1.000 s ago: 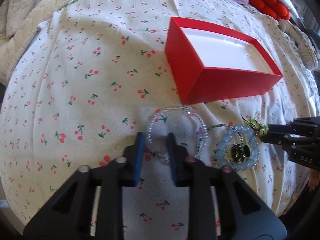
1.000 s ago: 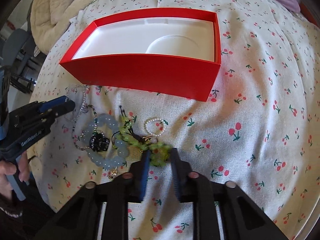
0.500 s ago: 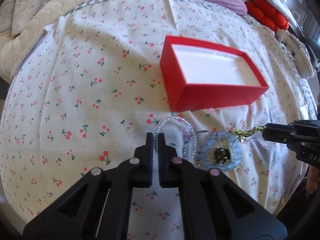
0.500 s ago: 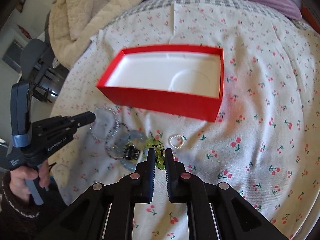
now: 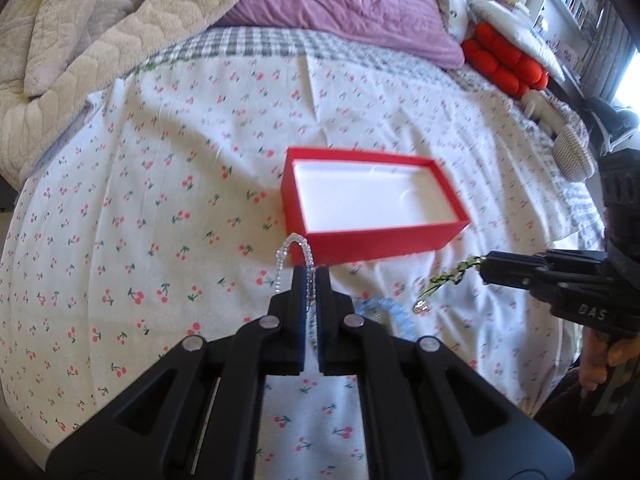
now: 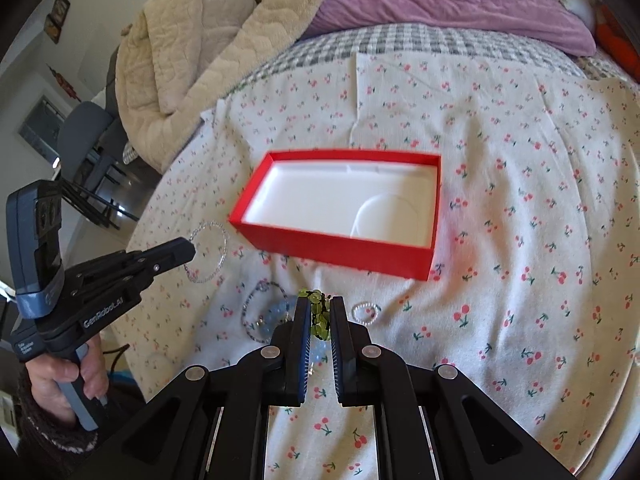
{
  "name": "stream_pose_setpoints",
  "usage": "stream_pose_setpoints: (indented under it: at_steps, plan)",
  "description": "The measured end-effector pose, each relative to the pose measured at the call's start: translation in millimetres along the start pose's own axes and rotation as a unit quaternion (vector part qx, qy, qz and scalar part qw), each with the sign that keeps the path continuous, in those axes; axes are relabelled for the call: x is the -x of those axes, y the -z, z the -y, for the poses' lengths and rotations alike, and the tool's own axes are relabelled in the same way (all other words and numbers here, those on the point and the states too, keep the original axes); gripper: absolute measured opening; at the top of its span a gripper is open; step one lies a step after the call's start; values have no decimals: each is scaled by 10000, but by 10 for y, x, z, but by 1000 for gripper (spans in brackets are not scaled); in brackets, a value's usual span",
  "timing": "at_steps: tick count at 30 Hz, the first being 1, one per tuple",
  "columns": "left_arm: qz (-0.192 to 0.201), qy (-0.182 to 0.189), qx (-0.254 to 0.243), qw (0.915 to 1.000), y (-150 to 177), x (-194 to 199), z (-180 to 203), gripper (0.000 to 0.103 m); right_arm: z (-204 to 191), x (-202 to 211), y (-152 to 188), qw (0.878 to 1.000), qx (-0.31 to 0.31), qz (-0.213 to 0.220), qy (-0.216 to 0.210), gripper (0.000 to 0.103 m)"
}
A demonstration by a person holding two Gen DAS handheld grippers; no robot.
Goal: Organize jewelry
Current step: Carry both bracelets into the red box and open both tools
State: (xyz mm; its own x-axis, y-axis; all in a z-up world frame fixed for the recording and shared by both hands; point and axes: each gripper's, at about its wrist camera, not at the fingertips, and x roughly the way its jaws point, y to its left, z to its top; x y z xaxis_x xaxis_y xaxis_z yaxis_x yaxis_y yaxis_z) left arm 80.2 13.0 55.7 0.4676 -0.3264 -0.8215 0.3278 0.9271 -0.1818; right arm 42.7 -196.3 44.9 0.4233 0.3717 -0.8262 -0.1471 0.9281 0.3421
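An open red box (image 5: 372, 212) with a white inside lies on the cherry-print sheet; it also shows in the right wrist view (image 6: 344, 212). My left gripper (image 5: 311, 276) is shut on a clear bead bracelet (image 5: 294, 246) and holds it lifted in front of the box, also seen from the right (image 6: 208, 252). My right gripper (image 6: 320, 308) is shut on a green bead bracelet (image 6: 318, 316), which hangs from its tips in the left wrist view (image 5: 452, 280). A pale blue bead bracelet (image 5: 384, 308), a dark bead strand (image 6: 260, 308) and a small pearl ring (image 6: 365, 312) lie on the sheet.
A beige quilted blanket (image 5: 80, 40) is heaped at the far left. A purple pillow (image 5: 340, 4) and a red cushion (image 5: 504, 60) lie at the back. A chair (image 6: 84, 136) stands past the bed's left edge.
Both grippers closed on their bracelets and lifted them off the sheet. The views pulled back and up, so the box now looks smaller and farther away.
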Motion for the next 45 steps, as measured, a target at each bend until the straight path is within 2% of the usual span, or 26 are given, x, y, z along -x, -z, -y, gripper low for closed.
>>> stream_pose_setpoints:
  at_steps: [8, 13, 16, 20, 23, 27, 31, 36, 41, 45]
  plan:
    - [371, 375, -16, 9986, -237, 144, 242, 5, -7, 268, -211, 9991, -98, 406, 8, 9]
    - [542, 602, -101, 9967, -414, 91, 455, 5, 45, 294, -388, 9984, -189, 521, 88, 9]
    - [528, 779, -62, 9955, -480, 10, 518, 5, 82, 262, -477, 9980, -243, 579, 104, 9]
    - [321, 944, 124, 9949, -525, -212, 511, 5, 130, 163, -540, 9979, -241, 594, 80, 9]
    - [98, 796, 248, 9965, -507, -413, 443, 5, 174, 18, -560, 9985, -257, 480, 40, 10]
    - [-47, 240, 116, 9996, -462, -565, 371, 5, 211, -134, -563, 9992, -280, 283, -81, 10]
    - [-153, -2, 83, 9998, -458, -660, 284, 5, 223, -217, -612, 9993, -266, 180, -172, 10]
    - [-124, -332, -43, 9994, -486, -722, 243, 5, 275, -340, -657, 9998, -180, 77, 89, 10]
    - [-227, -370, -15, 9991, -504, -836, 189, 5, 356, -442, -701, 9997, -158, 15, 210, 10]
    - [-93, -409, -23, 9991, -539, -824, 188, 5, 377, -464, -730, 9995, -83, 53, 303, 11]
